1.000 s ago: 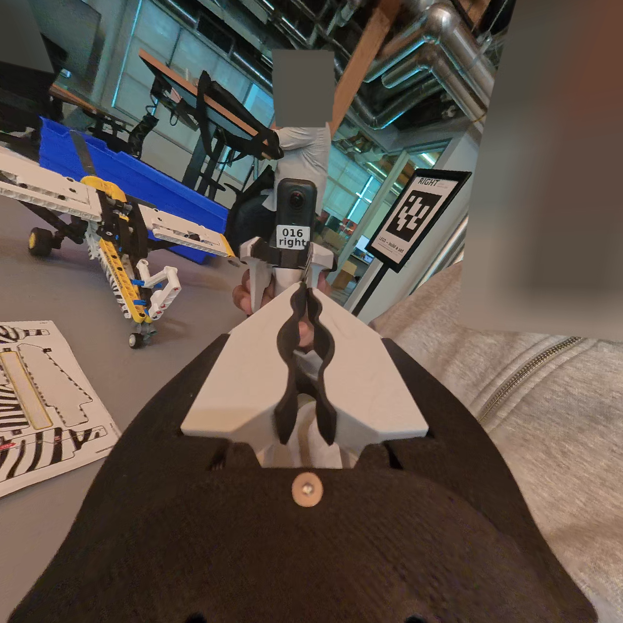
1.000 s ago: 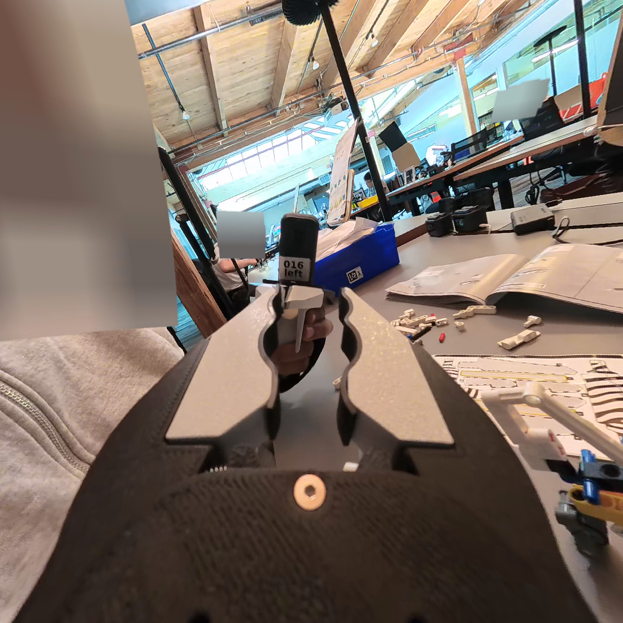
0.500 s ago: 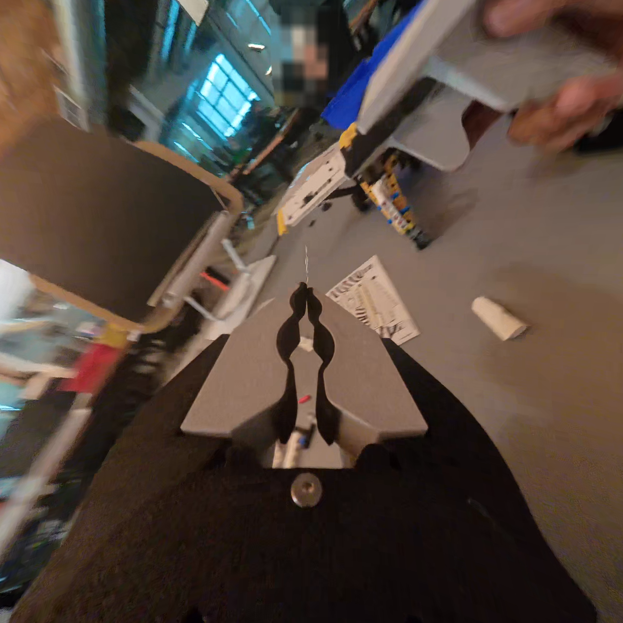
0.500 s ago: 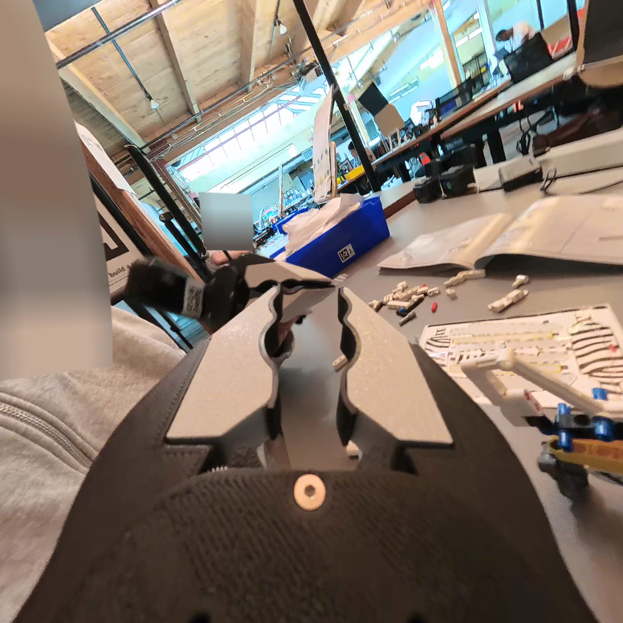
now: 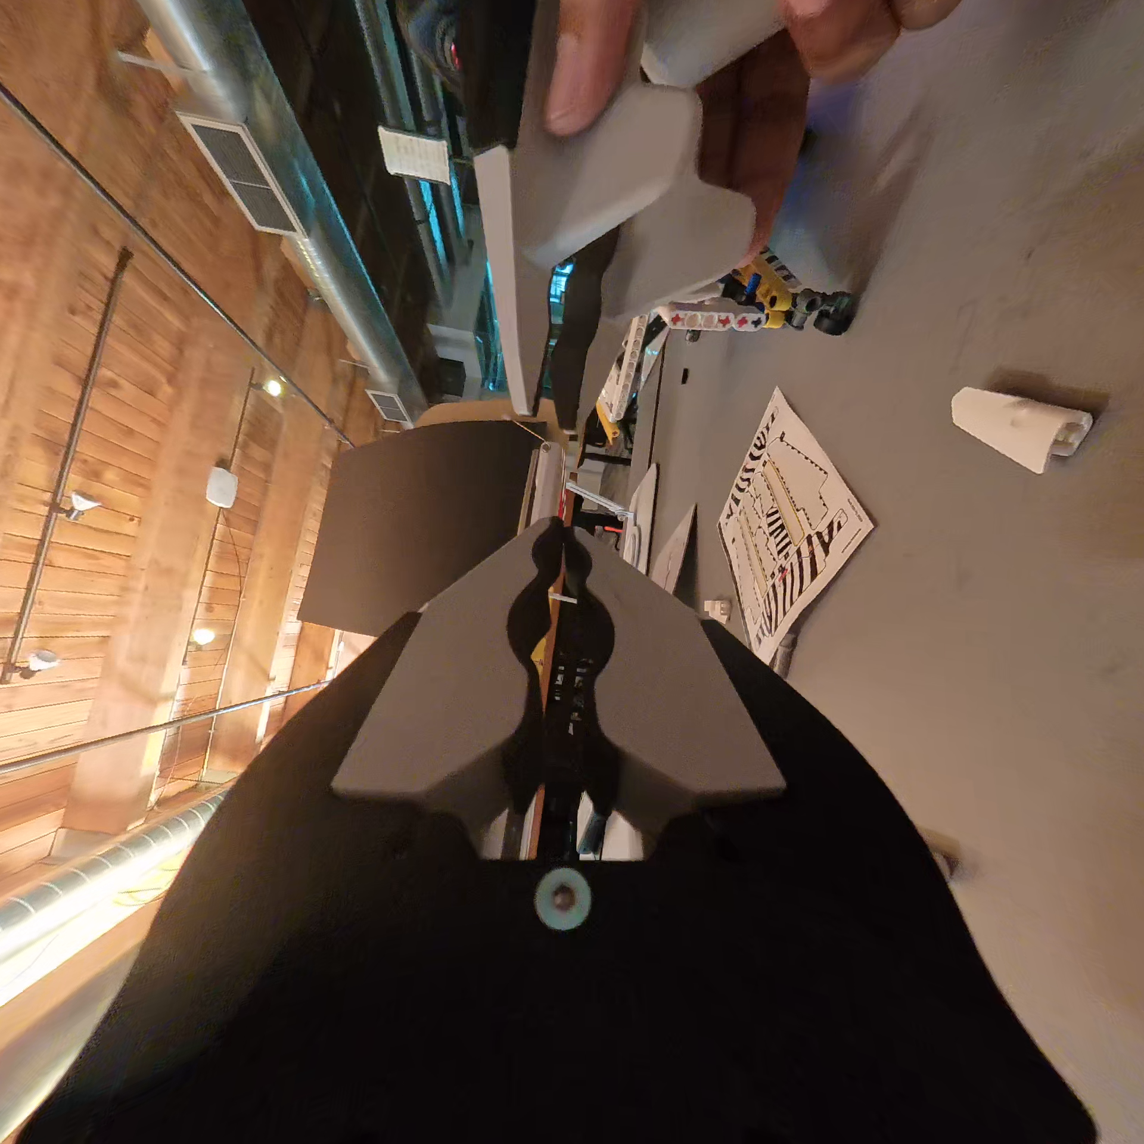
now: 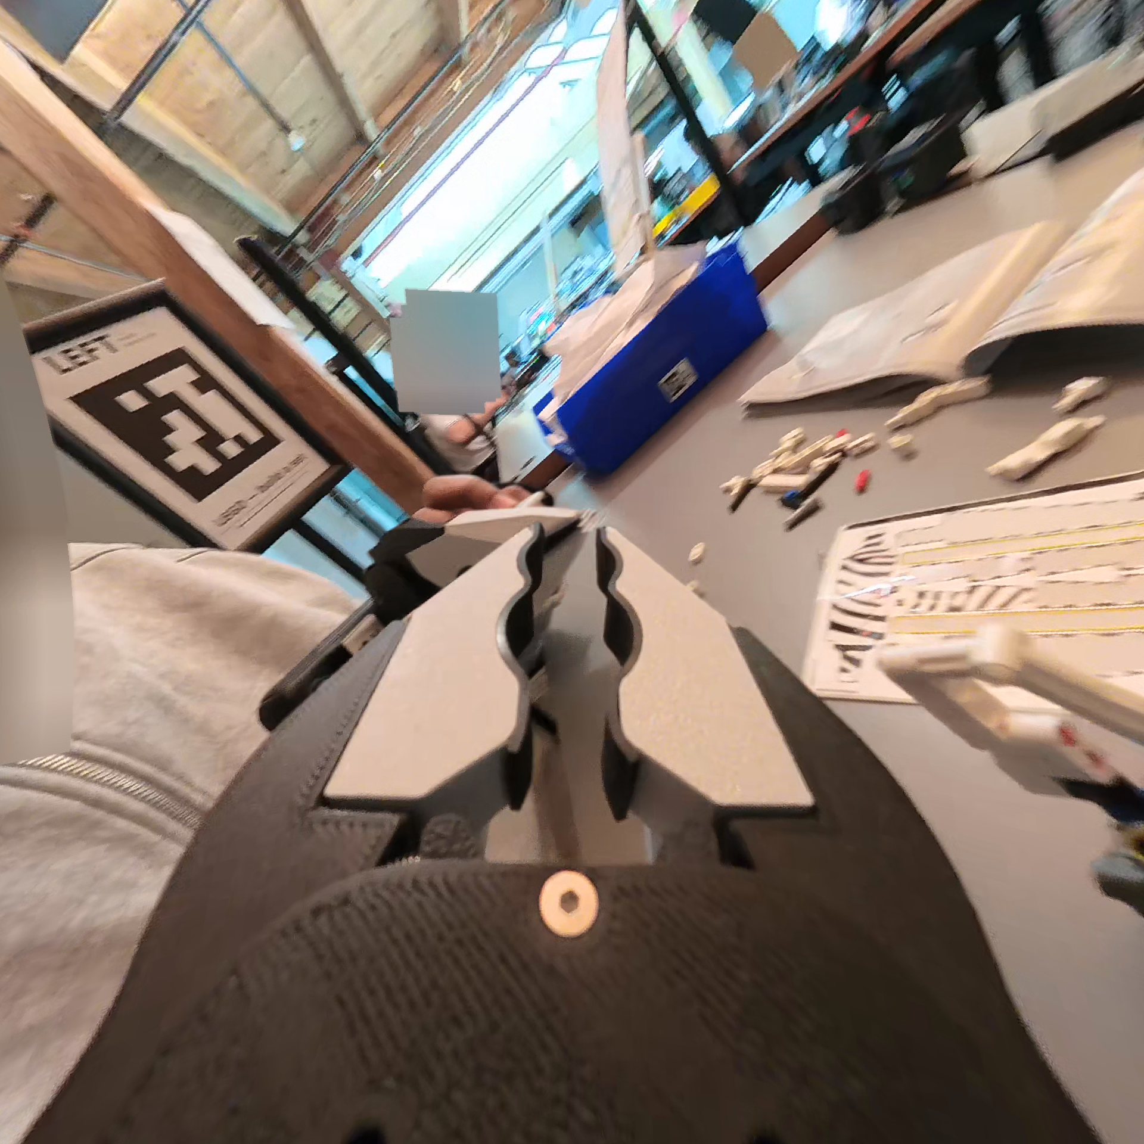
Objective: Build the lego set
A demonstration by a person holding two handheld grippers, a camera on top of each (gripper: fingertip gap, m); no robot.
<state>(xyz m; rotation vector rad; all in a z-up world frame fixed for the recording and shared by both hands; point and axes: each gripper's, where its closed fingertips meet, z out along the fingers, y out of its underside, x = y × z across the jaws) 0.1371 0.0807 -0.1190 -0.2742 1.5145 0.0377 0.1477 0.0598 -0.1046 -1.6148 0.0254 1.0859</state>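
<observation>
Right wrist view: your parted right gripper (image 6: 566, 538) above the grey tabletop (image 6: 928, 805); the white-and-yellow lego model (image 6: 990, 687) lies right. Your left gripper (image 5: 563, 538) is clenched, empty.

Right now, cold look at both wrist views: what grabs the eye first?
In the right wrist view, the right gripper fills the foreground with its jaws apart, a zebra-striped sticker sheet on the grey table to its right and a blue bin beyond. The left wrist view is rolled sideways: the left gripper is shut and empty, and a white cone-shaped piece lies alone on the table.
</observation>
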